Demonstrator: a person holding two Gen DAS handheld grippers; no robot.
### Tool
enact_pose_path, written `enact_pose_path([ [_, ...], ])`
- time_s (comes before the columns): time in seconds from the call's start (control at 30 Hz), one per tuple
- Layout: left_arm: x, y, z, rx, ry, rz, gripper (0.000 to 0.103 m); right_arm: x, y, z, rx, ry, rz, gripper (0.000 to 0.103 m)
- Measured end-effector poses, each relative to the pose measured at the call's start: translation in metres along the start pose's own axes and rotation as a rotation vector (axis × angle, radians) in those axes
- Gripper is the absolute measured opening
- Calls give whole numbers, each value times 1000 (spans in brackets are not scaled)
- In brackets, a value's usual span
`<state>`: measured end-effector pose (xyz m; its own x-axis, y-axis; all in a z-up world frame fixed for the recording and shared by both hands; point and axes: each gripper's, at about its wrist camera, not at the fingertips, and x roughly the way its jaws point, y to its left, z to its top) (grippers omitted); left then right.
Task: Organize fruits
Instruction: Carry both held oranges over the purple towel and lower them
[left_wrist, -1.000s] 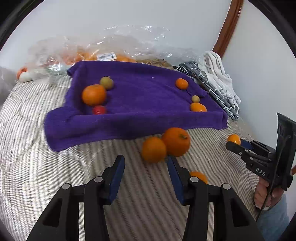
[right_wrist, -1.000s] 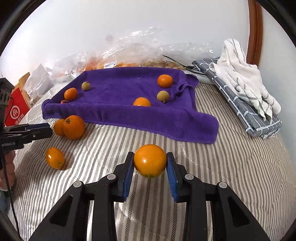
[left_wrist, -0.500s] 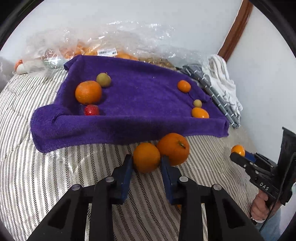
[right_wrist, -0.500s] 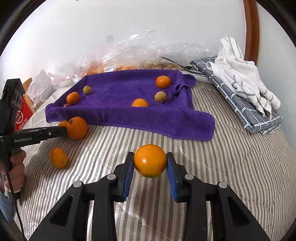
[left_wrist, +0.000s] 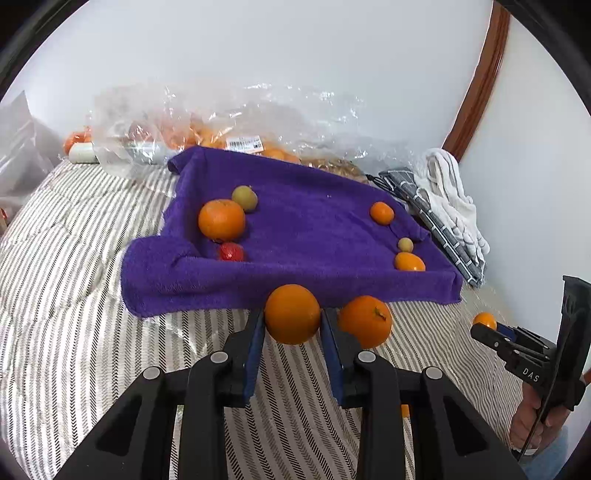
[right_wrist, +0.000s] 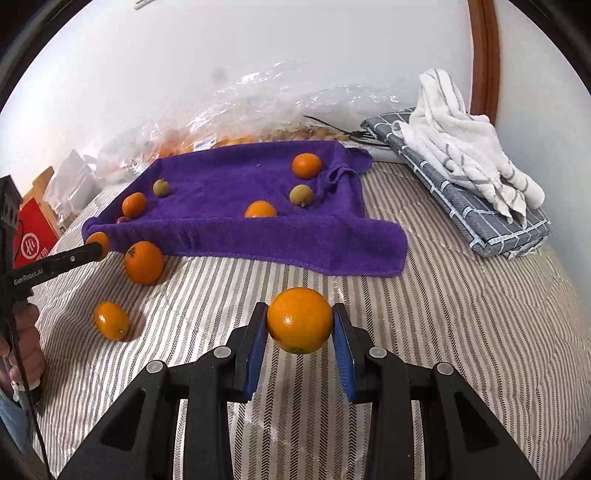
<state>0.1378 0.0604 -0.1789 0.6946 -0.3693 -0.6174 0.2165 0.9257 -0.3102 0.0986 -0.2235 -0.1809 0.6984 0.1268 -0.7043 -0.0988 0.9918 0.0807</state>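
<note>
My left gripper (left_wrist: 292, 325) is shut on an orange (left_wrist: 291, 314) held just in front of the purple towel (left_wrist: 314, 236). A larger orange (left_wrist: 365, 321) lies on the bed beside it. My right gripper (right_wrist: 300, 328) is shut on another orange (right_wrist: 300, 320) above the striped bedspread. On the towel lie an orange (left_wrist: 221, 219), a green fruit (left_wrist: 245, 198), a red fruit (left_wrist: 230, 252), and further right a small orange (left_wrist: 382, 213), a small green fruit (left_wrist: 405, 244) and an orange (left_wrist: 409, 261). A small orange (right_wrist: 112, 320) lies loose on the bed.
A clear plastic bag of fruit (left_wrist: 229, 129) lies behind the towel against the wall. Folded grey and white cloths (right_wrist: 469, 162) sit at the right. A red box (right_wrist: 31, 240) stands at the left. The bedspread (right_wrist: 443, 314) is striped.
My left gripper moved forward, closed on the smaller of the two oranges by the towel's edge and lifted it. My right gripper keeps hold of its orange.
</note>
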Motion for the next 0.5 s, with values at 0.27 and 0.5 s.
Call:
enact_pose_path([
  [0.27, -10, -1, 3, 6, -41, -12, 29, -7, 5, 11, 8, -22, -1, 34],
  [0.5, -11, -3, 2, 18, -51, 11, 29, -9, 8, 18, 17, -30, -1, 34],
])
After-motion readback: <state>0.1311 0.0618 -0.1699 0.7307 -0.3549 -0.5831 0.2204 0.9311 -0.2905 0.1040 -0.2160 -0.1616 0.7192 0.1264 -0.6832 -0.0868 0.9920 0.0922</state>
